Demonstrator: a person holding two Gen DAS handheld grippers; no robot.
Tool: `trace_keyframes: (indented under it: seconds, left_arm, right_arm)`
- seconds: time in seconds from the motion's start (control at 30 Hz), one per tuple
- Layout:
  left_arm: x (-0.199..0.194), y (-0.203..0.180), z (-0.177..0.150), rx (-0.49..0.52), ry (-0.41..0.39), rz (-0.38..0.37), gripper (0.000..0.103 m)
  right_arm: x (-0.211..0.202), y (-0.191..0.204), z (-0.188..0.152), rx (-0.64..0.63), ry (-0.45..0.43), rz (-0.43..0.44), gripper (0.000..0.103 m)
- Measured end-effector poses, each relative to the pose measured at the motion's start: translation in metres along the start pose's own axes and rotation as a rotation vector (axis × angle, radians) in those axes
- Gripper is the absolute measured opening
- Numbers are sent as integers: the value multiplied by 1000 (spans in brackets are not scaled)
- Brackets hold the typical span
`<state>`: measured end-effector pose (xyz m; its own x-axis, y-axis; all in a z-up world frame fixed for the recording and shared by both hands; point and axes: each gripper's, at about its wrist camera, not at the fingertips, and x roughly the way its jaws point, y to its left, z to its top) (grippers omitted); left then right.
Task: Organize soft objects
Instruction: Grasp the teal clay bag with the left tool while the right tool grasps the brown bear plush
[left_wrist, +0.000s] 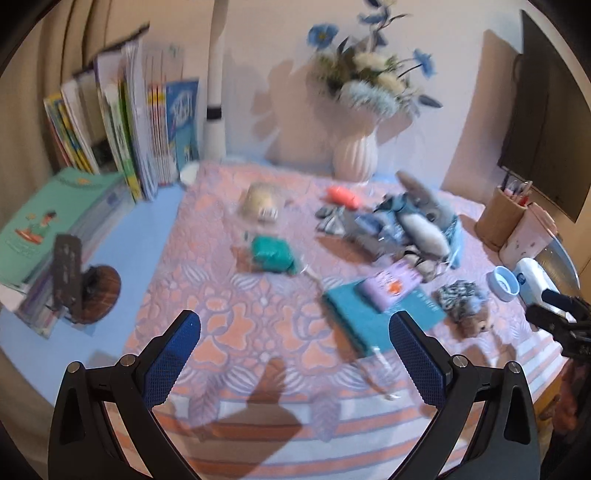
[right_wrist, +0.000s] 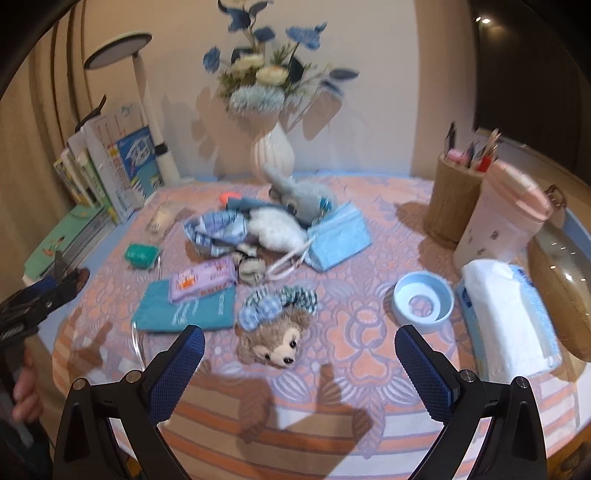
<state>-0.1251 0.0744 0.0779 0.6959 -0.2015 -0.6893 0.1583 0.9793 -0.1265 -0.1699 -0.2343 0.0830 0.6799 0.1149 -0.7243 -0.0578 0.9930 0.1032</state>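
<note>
Soft things lie scattered on a patterned pink cloth (right_wrist: 332, 387). A brown bear-head plush with a checked bow (right_wrist: 275, 332) lies just ahead of my right gripper (right_wrist: 299, 345), which is open and empty above the cloth's near part. A grey and white plush (right_wrist: 291, 218) lies on a blue drawstring bag (right_wrist: 221, 229) at the back. A purple tissue pack (right_wrist: 203, 278) rests on a teal pouch (right_wrist: 184, 310). A small green bundle (left_wrist: 273, 254) lies ahead of my left gripper (left_wrist: 295, 330), which is open and empty.
A white vase of flowers (right_wrist: 271, 151) stands at the back. Books (left_wrist: 125, 136) and a lamp post (left_wrist: 216, 92) stand at the back left. A pen holder (right_wrist: 450, 199), pink cup (right_wrist: 502, 218), blue ring (right_wrist: 423, 301) and tissue packet (right_wrist: 506, 317) crowd the right side.
</note>
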Motion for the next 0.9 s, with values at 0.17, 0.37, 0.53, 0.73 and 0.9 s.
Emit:
trace_keyframes:
  seconds: [0.17, 0.37, 0.53, 0.73, 0.9]
  left_arm:
    - [38, 14, 26, -43, 73, -3, 101]
    - [82, 6, 51, 20, 97, 49, 101]
    - [112, 6, 55, 34, 122, 53, 99]
    - [136, 10, 56, 46, 187, 29, 75]
    - [139, 6, 52, 75, 180, 33, 41]
  right_arm:
    - [19, -6, -6, -25, 51, -18, 103]
    - [54, -5, -2, -15, 130, 13, 87]
    - [74, 6, 3, -3, 164, 62, 87]
    - [93, 10, -1, 12, 211, 67, 69]
    - [92, 7, 0, 18, 188, 80, 51]
